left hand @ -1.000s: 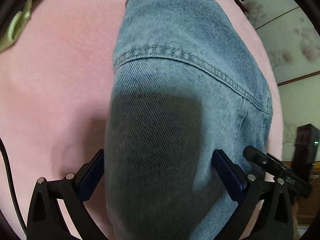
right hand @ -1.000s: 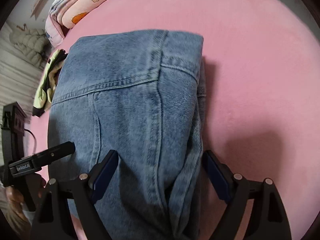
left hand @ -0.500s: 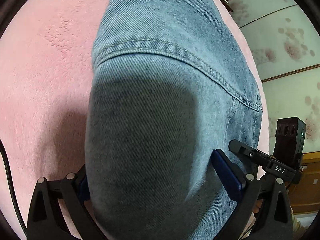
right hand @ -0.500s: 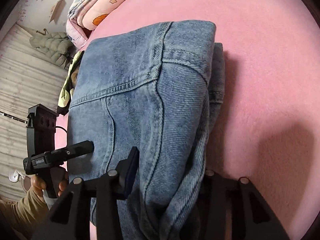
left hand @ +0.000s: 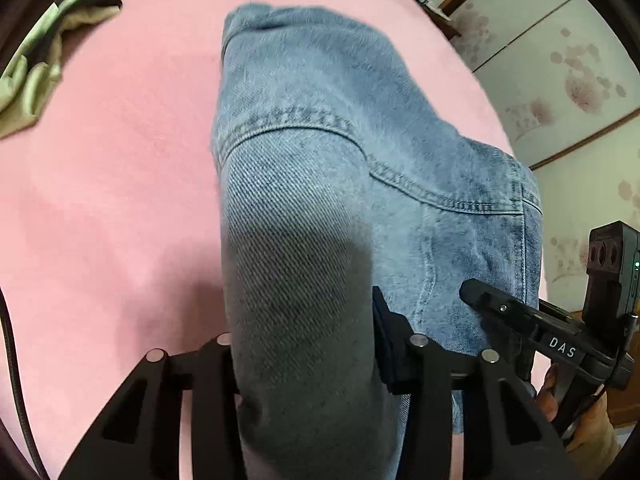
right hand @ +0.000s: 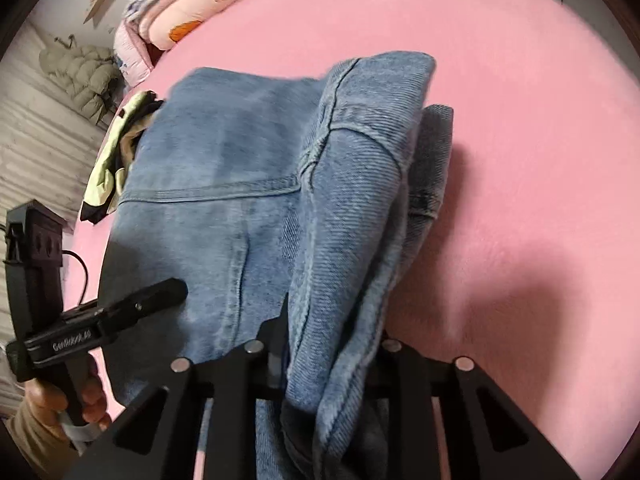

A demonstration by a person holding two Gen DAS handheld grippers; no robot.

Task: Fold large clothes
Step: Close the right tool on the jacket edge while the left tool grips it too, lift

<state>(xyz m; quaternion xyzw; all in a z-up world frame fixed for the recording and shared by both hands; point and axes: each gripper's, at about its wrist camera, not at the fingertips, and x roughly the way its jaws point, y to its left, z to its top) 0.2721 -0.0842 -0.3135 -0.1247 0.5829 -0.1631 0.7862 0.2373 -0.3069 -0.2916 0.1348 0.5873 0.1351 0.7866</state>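
Note:
A folded blue denim garment [left hand: 340,140] lies on the pink bedsheet [left hand: 100,168], its near end raised off the sheet. My left gripper [left hand: 304,328] has its jaws closing on the bunched left near edge, pads pressing the cloth. In the right wrist view the same denim garment [right hand: 240,152] shows its seams. My right gripper [right hand: 334,332] has its jaws closing on the thick right fold, denim squeezed between the pads. Each view catches the other gripper alongside, with a hand [right hand: 44,396] on the left one's handle.
A yellow-green garment [left hand: 32,72] lies crumpled at the far left of the sheet, also behind the denim as the yellow-green garment [right hand: 116,152]. Folded pink quilts [right hand: 180,12] and a padded jacket [right hand: 76,72] sit beyond the bed. A flower-patterned wall [left hand: 560,80] stands to the right.
Both grippers went from wide open around the denim to clamped on it. Both have risen, lifting the near edge, so more of the sheet and the far garment shows.

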